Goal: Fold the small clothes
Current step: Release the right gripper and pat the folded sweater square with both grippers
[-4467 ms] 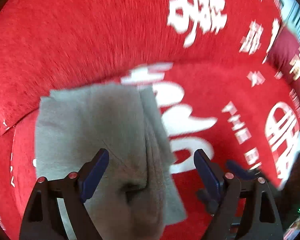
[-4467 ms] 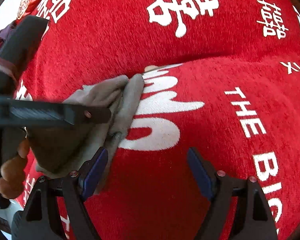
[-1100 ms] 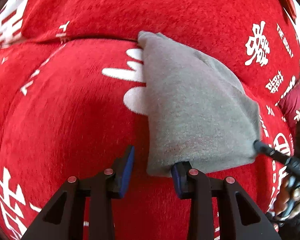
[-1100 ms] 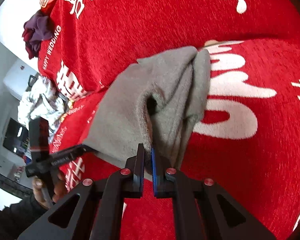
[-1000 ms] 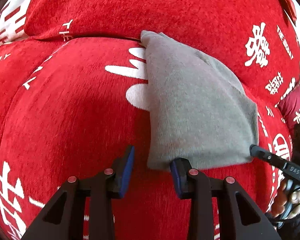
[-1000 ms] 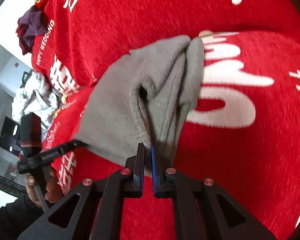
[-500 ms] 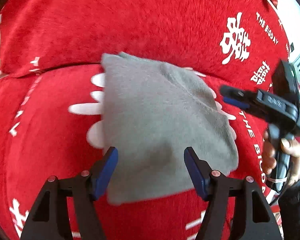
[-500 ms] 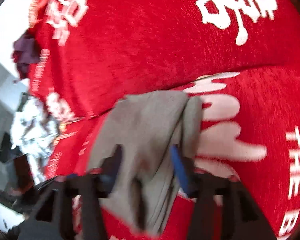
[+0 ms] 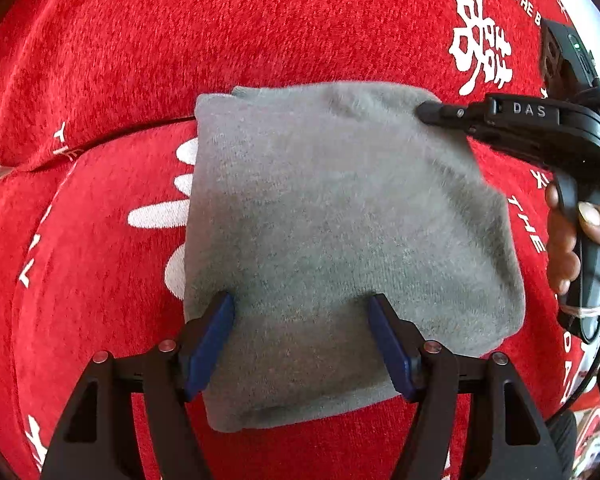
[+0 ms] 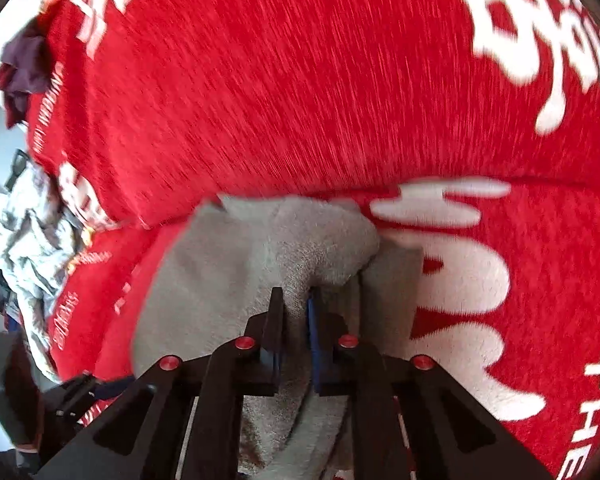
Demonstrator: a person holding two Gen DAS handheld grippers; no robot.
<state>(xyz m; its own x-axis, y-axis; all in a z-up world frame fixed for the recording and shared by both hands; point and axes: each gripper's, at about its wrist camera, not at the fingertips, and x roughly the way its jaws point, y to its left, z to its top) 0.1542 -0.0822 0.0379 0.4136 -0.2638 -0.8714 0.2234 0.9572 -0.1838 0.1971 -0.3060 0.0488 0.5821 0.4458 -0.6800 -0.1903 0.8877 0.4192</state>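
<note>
A folded grey garment (image 9: 332, 216) lies on the seat of a red sofa cover (image 9: 100, 320) with white lettering. In the left wrist view my left gripper (image 9: 302, 320) stands open over the garment's near edge, its blue pads apart on either side of the cloth and gripping nothing. My right gripper (image 9: 424, 112), held by a hand (image 9: 568, 248), reaches in from the right to the garment's far right corner. The right wrist view shows my right gripper (image 10: 296, 312) shut on a raised ridge of the grey garment (image 10: 220, 272).
The sofa's backrest (image 10: 300, 80) rises just behind the garment. At the left edge of the right wrist view a pale crumpled pile of clothes (image 10: 24, 248) lies beyond the sofa, with a dark purple garment (image 10: 20, 68) above it.
My left gripper let go of the garment's near edge, opened wide and shifted over the cloth. My right gripper released, moved to the far corner and shut on the cloth again.
</note>
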